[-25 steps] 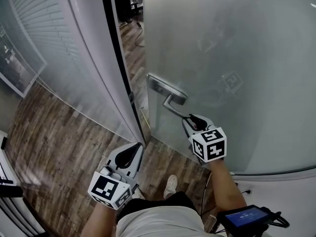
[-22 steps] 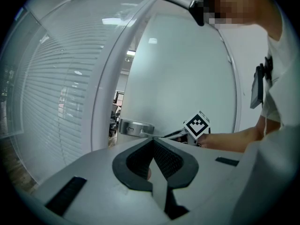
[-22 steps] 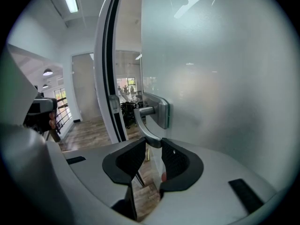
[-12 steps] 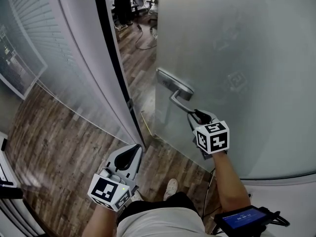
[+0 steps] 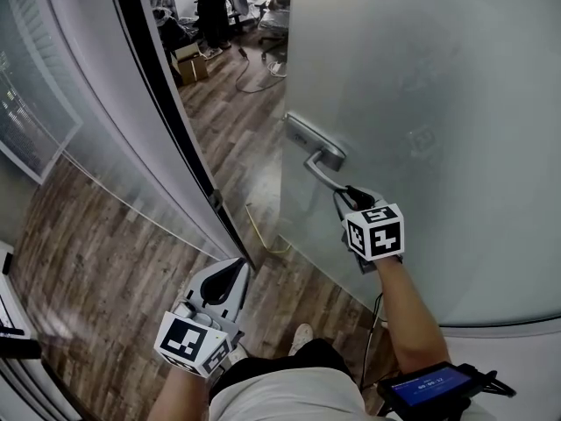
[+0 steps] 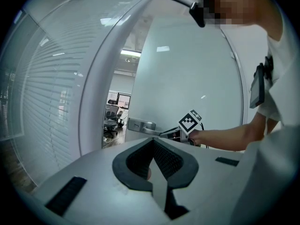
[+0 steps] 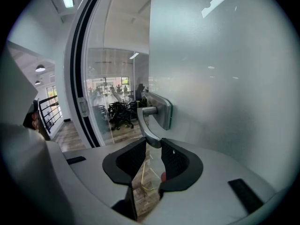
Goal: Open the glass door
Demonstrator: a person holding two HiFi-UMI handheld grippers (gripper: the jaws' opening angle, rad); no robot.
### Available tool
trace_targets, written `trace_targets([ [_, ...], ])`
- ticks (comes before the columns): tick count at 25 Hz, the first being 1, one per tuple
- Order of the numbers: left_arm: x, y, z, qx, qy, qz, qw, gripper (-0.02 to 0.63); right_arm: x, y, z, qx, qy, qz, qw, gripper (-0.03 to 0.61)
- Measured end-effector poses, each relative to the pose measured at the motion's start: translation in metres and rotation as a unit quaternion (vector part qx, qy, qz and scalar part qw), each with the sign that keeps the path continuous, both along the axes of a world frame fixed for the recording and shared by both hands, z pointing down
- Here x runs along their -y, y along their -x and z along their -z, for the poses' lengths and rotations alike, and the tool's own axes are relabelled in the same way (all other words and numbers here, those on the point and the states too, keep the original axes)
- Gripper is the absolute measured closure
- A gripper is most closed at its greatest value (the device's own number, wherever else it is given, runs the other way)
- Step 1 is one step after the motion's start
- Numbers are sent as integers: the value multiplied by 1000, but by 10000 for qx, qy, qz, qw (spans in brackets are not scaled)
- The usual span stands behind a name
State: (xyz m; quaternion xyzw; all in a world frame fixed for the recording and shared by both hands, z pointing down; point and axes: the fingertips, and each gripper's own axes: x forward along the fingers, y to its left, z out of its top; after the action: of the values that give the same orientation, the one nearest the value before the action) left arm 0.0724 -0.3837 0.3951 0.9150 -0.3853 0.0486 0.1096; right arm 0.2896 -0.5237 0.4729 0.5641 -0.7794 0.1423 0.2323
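Note:
The frosted glass door [image 5: 438, 103] stands partly open, its free edge at the left. Its metal lever handle [image 5: 320, 160] sticks out toward me. My right gripper [image 5: 346, 196] is shut on the end of that lever; in the right gripper view the lever [image 7: 147, 123] curves down between the two pads, with the gripper [image 7: 153, 144] closed round its tip. My left gripper [image 5: 232, 270] hangs low beside my body, well apart from the door, shut with nothing in it [image 6: 153, 142]. In the left gripper view the handle [image 6: 143, 125] shows in the distance.
A dark door frame [image 5: 166, 112] and a frosted glass wall with blinds [image 5: 53, 86] stand at the left. Through the gap I see wooden floor, a person [image 5: 210, 7], a cardboard box [image 5: 193, 64] and a loose cable [image 5: 254, 82]. My shoe [image 5: 302, 331] is near the door's foot.
The door has swung further open and the gap beside the frame has widened. My right gripper has moved right with the handle. The left gripper has stayed where it was.

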Motion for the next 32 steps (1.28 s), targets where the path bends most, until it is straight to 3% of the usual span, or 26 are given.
trace_targets([
  [32, -9, 12, 0, -119, -26, 238, 9996, 614, 47, -83, 13, -279, 67, -897, 9956, 476],
])
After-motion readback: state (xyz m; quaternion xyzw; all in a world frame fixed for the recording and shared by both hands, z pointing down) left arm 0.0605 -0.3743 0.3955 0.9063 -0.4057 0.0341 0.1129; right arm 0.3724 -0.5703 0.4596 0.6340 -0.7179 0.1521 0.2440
